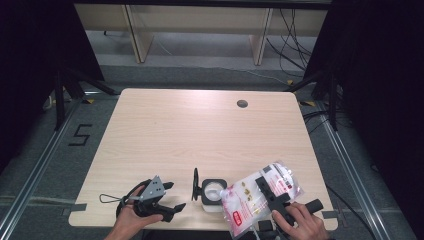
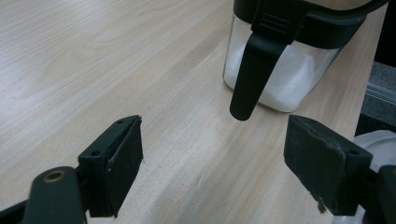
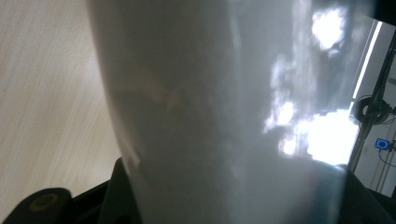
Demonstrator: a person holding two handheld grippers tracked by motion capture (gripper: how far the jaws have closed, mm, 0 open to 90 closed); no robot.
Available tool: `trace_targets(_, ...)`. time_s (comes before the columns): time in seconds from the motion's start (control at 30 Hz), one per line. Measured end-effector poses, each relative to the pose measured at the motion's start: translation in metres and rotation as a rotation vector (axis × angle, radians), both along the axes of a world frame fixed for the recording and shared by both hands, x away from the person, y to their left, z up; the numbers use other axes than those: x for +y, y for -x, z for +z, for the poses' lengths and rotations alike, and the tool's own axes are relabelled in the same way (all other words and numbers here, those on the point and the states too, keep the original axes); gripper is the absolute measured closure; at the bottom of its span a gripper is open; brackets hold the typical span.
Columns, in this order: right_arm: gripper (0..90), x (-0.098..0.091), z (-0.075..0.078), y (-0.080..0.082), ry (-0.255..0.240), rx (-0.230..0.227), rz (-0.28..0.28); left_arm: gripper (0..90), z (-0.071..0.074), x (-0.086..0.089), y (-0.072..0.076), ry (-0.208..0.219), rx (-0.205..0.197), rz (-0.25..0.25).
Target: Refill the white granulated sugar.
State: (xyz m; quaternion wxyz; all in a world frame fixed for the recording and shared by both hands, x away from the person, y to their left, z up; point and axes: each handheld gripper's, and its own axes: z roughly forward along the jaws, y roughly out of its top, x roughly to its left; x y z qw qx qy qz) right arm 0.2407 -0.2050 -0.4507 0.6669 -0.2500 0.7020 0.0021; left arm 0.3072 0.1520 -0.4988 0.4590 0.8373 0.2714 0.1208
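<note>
- Pouch (image 1: 255, 197): a see-through plastic refill bag with pink-and-red print, held at the near right part of the counter (image 1: 200, 130), tilted so that its lower left corner reaches over the open mouth of the jar (image 1: 212, 192).
- Right gripper (image 1: 270, 192): its black fingers are clamped across the middle of the pouch, one finger showing as a dark bar on the pouch's upper face; the person's right hand (image 1: 300, 222) grips the handle at the counter's near edge.
- In the right gripper view the pale, blurred film of the pouch (image 3: 224, 112) rises between the two fingers, and a strip of the wood counter (image 3: 46, 93) shows at the left.
- The jar is a clear, square-sided container with a black rim, standing upright near the front edge of the counter; white grains lie in its bottom (image 2: 280, 79).
- Its black lid (image 1: 195, 184) is flipped open and stands on edge at the jar's left side.
- Left gripper (image 1: 172, 197): held low over the counter just left of the jar by the person's left hand (image 1: 132, 215), pointing toward it.
- Its fingers (image 2: 121, 163) are spread wide with nothing between them but bare wood; the jar sits beyond them, untouched.
</note>
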Motion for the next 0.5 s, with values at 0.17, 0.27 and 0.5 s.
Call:
trace_targets(0.17,54.2,0.0003,0.0001,0.0001,0.000,-0.001,0.000,19.3,0.0002,0.0004,-0.0002,-0.004,0.000,-0.004)
trace_targets(0.27,54.2,-0.0004,-0.0003,0.0001,-0.006,0.008,-0.002,19.3,-0.0004,-0.0008,0.0006,0.013,0.002,0.005)
trace_targets(0.5,54.2,-0.0010,-0.0004,-0.0009,-0.006,0.011,-0.001,19.3,0.0000,0.0004,-0.0002,-0.003,0.003,-0.006)
